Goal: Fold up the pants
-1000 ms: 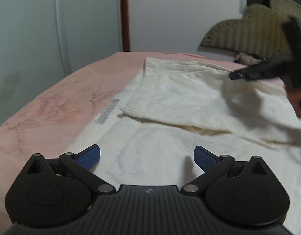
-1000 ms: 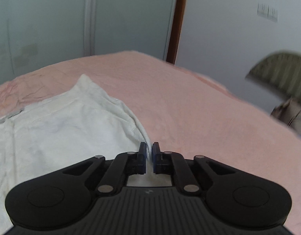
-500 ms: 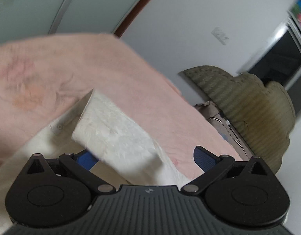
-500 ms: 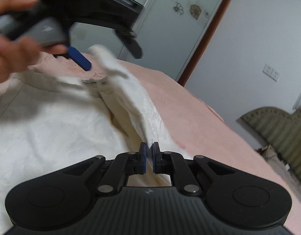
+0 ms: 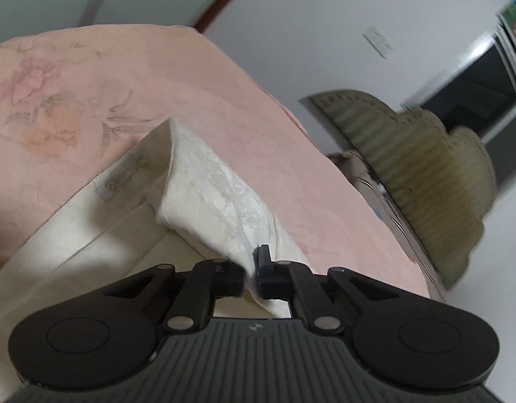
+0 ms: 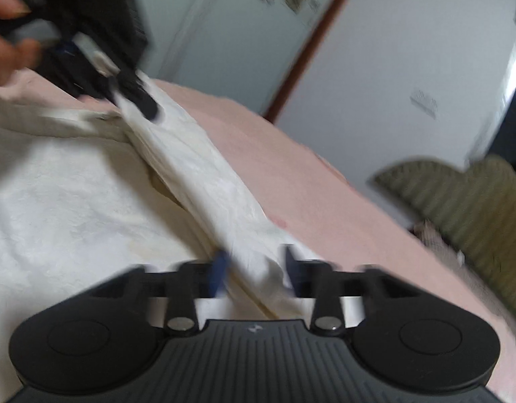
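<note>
Left wrist view: left gripper [image 5: 252, 270] clamped tight on a raised fold of the cream pants [image 5: 221, 201], cloth pinched between both pads. The fold lifts off the rest of the pants, which lie flat on the pink bedspread [image 5: 89, 77]. White label [image 5: 123, 176] shows at the waistband. Olive headboard [image 5: 422, 168] to the right.

Right wrist view, blurred: right gripper [image 6: 254, 270] jaws opening, the same fold running between them; pads seem to stand off the cloth. Far along the ridge, a hand [image 6: 5, 33] holds the left gripper on the fabric.
</note>
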Demonstrator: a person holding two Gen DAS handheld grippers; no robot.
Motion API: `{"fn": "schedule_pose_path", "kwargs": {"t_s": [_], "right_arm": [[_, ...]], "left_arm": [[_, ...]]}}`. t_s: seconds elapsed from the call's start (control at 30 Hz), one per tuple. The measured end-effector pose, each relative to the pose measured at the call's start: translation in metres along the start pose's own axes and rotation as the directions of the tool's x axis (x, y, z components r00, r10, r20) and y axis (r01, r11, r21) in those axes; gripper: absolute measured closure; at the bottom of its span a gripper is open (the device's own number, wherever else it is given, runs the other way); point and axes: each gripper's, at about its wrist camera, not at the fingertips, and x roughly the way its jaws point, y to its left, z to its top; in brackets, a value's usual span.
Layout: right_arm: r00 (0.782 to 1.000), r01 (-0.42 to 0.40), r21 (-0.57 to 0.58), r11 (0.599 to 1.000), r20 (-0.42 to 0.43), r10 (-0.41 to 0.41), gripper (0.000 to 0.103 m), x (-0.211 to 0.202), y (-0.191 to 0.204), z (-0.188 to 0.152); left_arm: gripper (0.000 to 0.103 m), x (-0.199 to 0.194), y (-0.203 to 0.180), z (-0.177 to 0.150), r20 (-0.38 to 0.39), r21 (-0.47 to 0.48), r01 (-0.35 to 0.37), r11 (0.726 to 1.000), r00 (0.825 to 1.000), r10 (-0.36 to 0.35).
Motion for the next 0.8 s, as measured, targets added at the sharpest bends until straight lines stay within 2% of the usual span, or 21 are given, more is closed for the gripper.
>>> {"fn": "schedule_pose_path", "kwargs": {"t_s": [0.13,0.2,0.27,0.33,0.4,0.5,0.6,0.67,0.7,0.8], "right_arm": [[1.0,-0.009,-0.043,0.999,0.029,0.01,0.089,-0.031,0.011,0.001],[0.998,-0.052,-0.068,0.996,0.037,0.055,0.089,-0.061,0.02,0.001],[0.995,-0.089,-0.125,0.988,0.033,0.094,0.089,-0.093,0.036,-0.002],[0.99,-0.131,-0.146,0.98,0.021,0.136,0.089,-0.116,0.052,-0.008],[0.983,-0.181,-0.131,0.975,0.012,0.184,0.089,-0.131,0.067,-0.013],[0.976,-0.216,-0.113,0.97,0.006,0.219,0.09,-0.141,0.085,-0.019],[0.976,-0.217,-0.075,0.973,-0.001,0.218,0.09,-0.139,0.089,-0.023],[0.974,-0.227,-0.045,0.973,-0.006,0.227,0.09,-0.137,0.088,-0.022],[0.97,-0.241,-0.022,0.97,-0.027,0.241,0.087,-0.133,0.087,-0.022],[0.972,-0.236,0.056,0.97,-0.009,0.237,0.084,-0.132,0.083,-0.028]], "left_arm": [[0.097,-0.033,-0.001,-0.019,-0.008,0.16,-0.005,0.987,1.0,0.006],[0.097,-0.052,0.004,-0.032,-0.026,0.224,-0.004,0.975,1.0,0.01],[0.097,-0.068,0.015,-0.046,-0.055,0.241,-0.006,0.971,0.998,0.02],[0.097,-0.082,0.025,-0.06,-0.061,0.231,-0.049,0.972,0.996,0.065],[0.097,-0.092,0.028,-0.073,-0.044,0.263,-0.098,0.96,0.993,0.113],[0.096,-0.096,0.032,-0.083,-0.036,0.291,-0.135,0.947,0.988,0.152],[0.093,-0.087,0.038,-0.088,-0.051,0.321,-0.165,0.933,0.98,0.191],[0.088,-0.087,0.04,-0.093,-0.025,0.327,-0.175,0.929,0.981,0.193],[0.081,-0.087,0.039,-0.095,-0.006,0.337,-0.187,0.923,0.98,0.2],[0.073,-0.092,0.027,-0.101,0.036,0.382,-0.233,0.895,0.971,0.237]]}}
